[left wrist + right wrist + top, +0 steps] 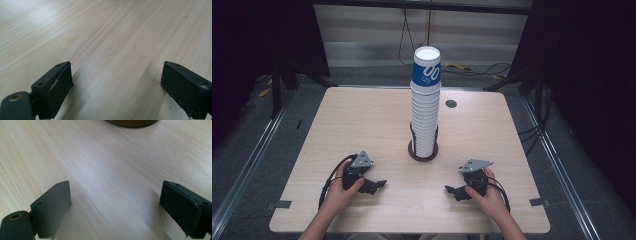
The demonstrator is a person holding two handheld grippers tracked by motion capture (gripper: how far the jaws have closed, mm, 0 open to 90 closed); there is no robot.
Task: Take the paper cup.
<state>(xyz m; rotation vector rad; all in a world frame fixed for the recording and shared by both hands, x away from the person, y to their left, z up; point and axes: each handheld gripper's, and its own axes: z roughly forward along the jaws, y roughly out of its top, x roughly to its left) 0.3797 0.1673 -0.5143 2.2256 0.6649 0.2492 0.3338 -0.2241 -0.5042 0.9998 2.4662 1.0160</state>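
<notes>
A tall stack of white paper cups [425,115], its top cup banded in blue, stands in a dark round holder [422,152] at the middle of the wooden table [362,115]. My left gripper [377,185] rests on the table at the front left, held by a hand, jaws pointing right. In the left gripper view the left gripper [116,72] stands open over bare wood. My right gripper [452,190] lies at the front right, jaws pointing left. The right gripper [115,192] is open too, with the holder's edge [131,123] ahead of it.
A small dark round grommet [451,103] sits in the tabletop right of the stack. Cables [472,67] lie on the floor beyond the table's far edge. Dark stands flank the table at both sides.
</notes>
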